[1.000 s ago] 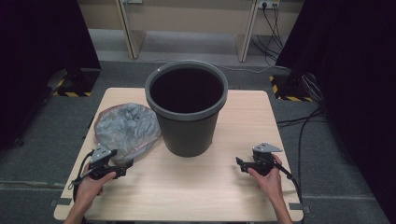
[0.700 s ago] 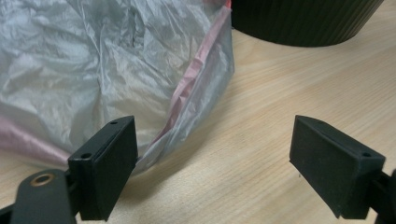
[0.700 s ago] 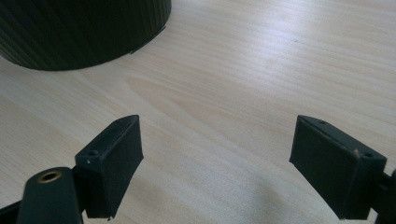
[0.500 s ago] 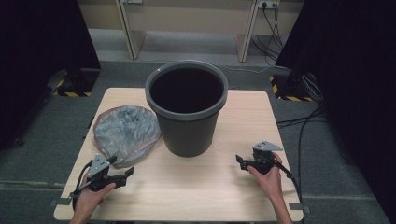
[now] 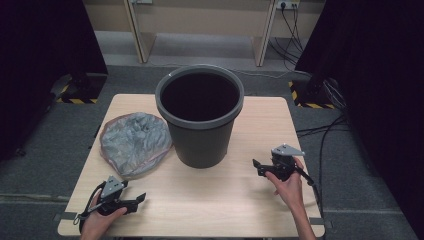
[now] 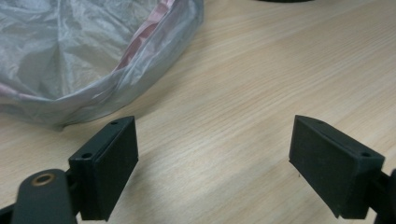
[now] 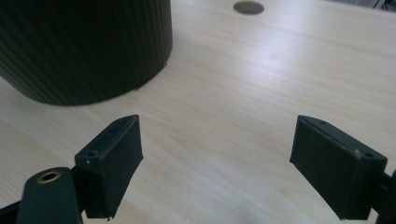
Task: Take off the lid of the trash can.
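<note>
Left gripper [image 5: 141, 198] drawn back from crumpled grey bag [image 5: 134, 142], both grippers released, right gripper [image 5: 256, 166] beside bin [image 5: 201, 120]

From above my side the high view looks forward and down on the whole table [image 5: 240, 200], while my two gripper views skim low and close over that same wood.

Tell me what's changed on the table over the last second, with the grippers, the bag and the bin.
The left gripper has drawn back from the crumpled grey plastic bag toward the table's near edge, jaws open and empty. The right gripper has lifted slightly, also open and empty. Nothing was grasped or released. The bag and the dark bin lie where they were.
</note>
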